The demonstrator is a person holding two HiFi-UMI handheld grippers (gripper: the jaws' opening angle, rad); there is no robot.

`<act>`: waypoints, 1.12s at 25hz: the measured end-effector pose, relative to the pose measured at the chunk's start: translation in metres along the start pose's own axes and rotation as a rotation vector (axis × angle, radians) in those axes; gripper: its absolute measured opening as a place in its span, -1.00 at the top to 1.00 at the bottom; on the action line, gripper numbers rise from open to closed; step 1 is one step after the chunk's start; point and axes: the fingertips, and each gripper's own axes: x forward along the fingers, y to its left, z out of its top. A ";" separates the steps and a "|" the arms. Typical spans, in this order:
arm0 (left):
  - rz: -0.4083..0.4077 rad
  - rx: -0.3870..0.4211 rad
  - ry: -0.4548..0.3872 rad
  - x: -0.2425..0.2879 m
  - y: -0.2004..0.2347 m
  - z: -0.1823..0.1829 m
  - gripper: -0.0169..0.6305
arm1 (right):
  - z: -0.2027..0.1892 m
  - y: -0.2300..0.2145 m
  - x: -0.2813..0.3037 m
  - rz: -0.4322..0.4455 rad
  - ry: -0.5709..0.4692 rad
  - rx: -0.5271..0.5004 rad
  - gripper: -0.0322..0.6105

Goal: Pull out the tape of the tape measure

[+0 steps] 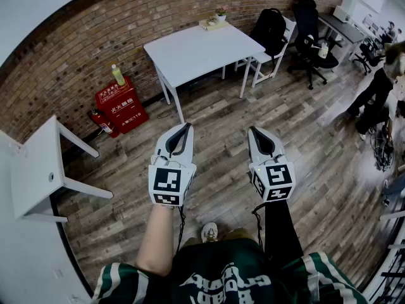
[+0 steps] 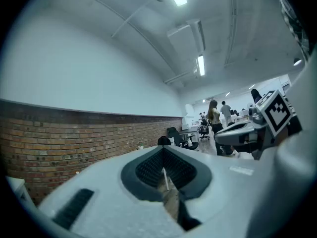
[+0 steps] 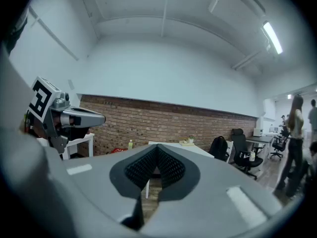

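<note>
No tape measure shows in any view. I hold both grippers side by side at waist height over the wooden floor, pointing toward the white table [image 1: 190,50]. The left gripper [image 1: 186,126] is shut with nothing between its jaws; in its own view the dark ribbed pads [image 2: 148,168] meet at the tip. The right gripper [image 1: 252,130] is likewise shut and empty, and its pads [image 3: 141,166] are closed together. Each gripper shows at the edge of the other's view: the right gripper [image 2: 224,133] and the left gripper [image 3: 97,118].
A small potted plant [image 1: 220,14] and a flat tray sit at the white table's far edge. A red fire-equipment box [image 1: 121,104] with a green bottle [image 1: 118,75] stands by the brick wall. There is another white table [image 1: 35,170] at left, chairs and a backpack [image 1: 269,28] at right, and a person [image 1: 378,88] at far right.
</note>
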 end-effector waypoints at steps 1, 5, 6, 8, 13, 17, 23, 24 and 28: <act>0.001 -0.002 0.000 0.000 0.001 0.000 0.93 | 0.001 0.000 0.000 -0.001 -0.001 0.000 0.85; 0.007 -0.011 -0.001 -0.003 0.007 -0.001 0.94 | 0.001 0.003 0.000 0.004 0.001 -0.004 0.85; 0.005 -0.012 -0.003 -0.003 0.008 -0.001 0.93 | -0.001 0.004 -0.001 0.006 0.003 -0.004 0.85; -0.001 -0.012 -0.004 -0.004 0.008 -0.002 0.93 | -0.003 0.006 -0.002 0.006 0.004 -0.003 0.85; 0.011 -0.020 -0.013 -0.009 0.017 -0.004 0.94 | 0.000 0.012 -0.001 -0.007 -0.018 -0.003 0.85; 0.001 -0.024 -0.028 -0.015 0.016 -0.005 0.85 | -0.002 0.012 -0.007 -0.038 -0.030 0.001 0.85; -0.019 -0.036 -0.035 -0.011 0.015 -0.006 0.71 | -0.005 0.009 -0.003 -0.038 -0.035 0.018 0.63; -0.019 -0.038 -0.035 -0.010 0.016 -0.006 0.71 | -0.005 0.009 -0.001 -0.036 -0.036 0.019 0.63; -0.019 -0.042 -0.033 0.002 0.017 -0.008 0.71 | -0.005 0.003 0.010 -0.024 -0.042 0.018 0.63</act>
